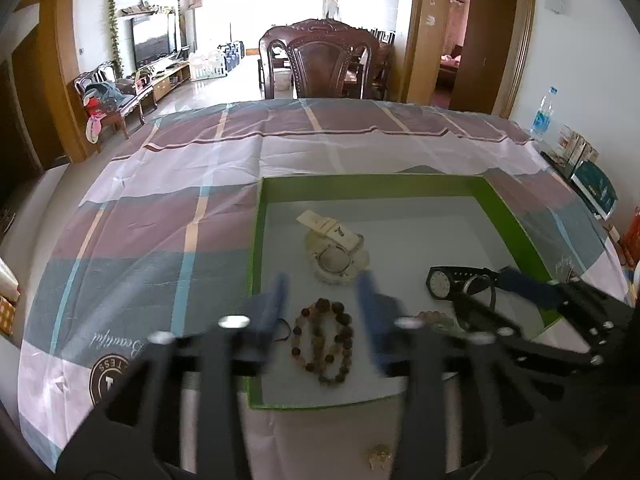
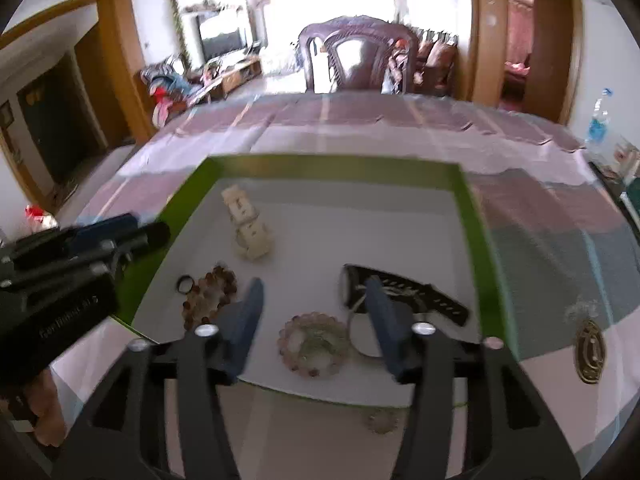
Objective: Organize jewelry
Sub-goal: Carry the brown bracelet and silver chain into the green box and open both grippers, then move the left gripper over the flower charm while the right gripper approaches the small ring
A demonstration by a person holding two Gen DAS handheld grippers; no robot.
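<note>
A shallow tray with a green rim (image 1: 256, 240) (image 2: 472, 220) holds the jewelry. My left gripper (image 1: 324, 296) is open above a brown bead bracelet (image 1: 324, 340) (image 2: 210, 292), its blue pads apart and touching nothing. A pale watch (image 1: 336, 252) (image 2: 248, 228) lies just beyond. My right gripper (image 2: 316, 304) (image 1: 492, 286) is open over a pink and green bead bracelet (image 2: 314, 344) (image 1: 436, 320), with a black watch (image 2: 404, 292) (image 1: 444, 284) by its right finger. The left gripper (image 2: 148, 228) shows at the tray's left rim in the right wrist view.
A small black ring (image 2: 185, 284) lies by the brown beads. On the checked cloth (image 1: 160, 220) outside the tray sit a small pale charm (image 2: 382, 420) (image 1: 378, 454) and a gold brooch (image 2: 590, 350). A dark wooden chair (image 1: 320, 60) stands beyond the table; a bottle (image 1: 542, 114) and boxes stand far right.
</note>
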